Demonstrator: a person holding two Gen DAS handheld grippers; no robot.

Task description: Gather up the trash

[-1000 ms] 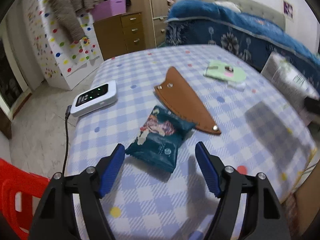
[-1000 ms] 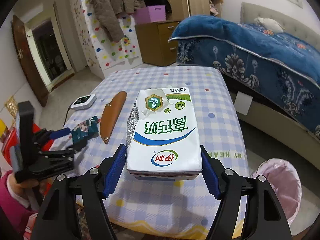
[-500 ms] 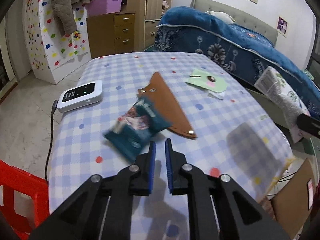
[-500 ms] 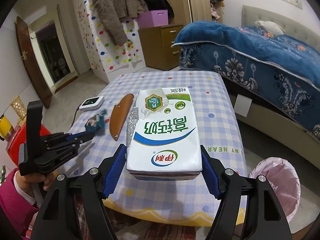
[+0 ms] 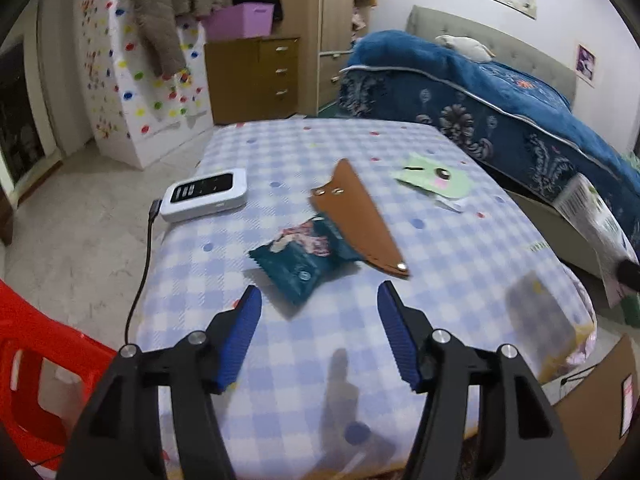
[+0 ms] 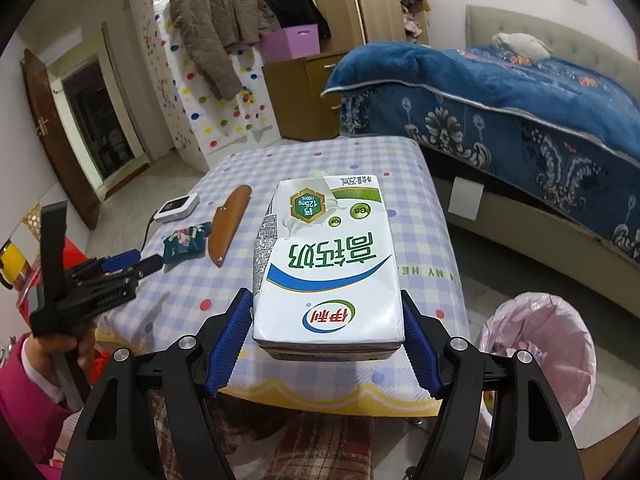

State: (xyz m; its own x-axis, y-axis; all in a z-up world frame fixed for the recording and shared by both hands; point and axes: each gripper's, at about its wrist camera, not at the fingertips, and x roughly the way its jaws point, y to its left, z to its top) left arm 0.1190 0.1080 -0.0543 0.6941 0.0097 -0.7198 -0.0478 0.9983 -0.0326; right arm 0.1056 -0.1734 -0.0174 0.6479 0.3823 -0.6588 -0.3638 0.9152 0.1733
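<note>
A teal snack wrapper (image 5: 306, 258) lies on the checked tablecloth (image 5: 280, 168), its far end resting against a brown leather sheath (image 5: 360, 220). My left gripper (image 5: 318, 312) is open and empty, just short of the wrapper. It shows in the right wrist view (image 6: 136, 262), with the wrapper (image 6: 186, 240) beyond it. My right gripper (image 6: 326, 316) is shut on a white milk carton (image 6: 326, 264), held in the air off the table's near edge. The carton also shows at the right of the left wrist view (image 5: 596, 220). A bin with a pink bag (image 6: 540, 356) stands on the floor at the lower right.
A white device (image 5: 206, 196) with a black cable lies at the table's left edge. A green card (image 5: 434, 180) lies at the far right. A red plastic chair (image 5: 36, 368) stands left of the table. A bed with a blue blanket (image 6: 500, 96) fills the right.
My left gripper was open, shut without the wrapper half a second ago, and is open again. The wrapper shifted and turned on the cloth. My right gripper has kept hold of the carton.
</note>
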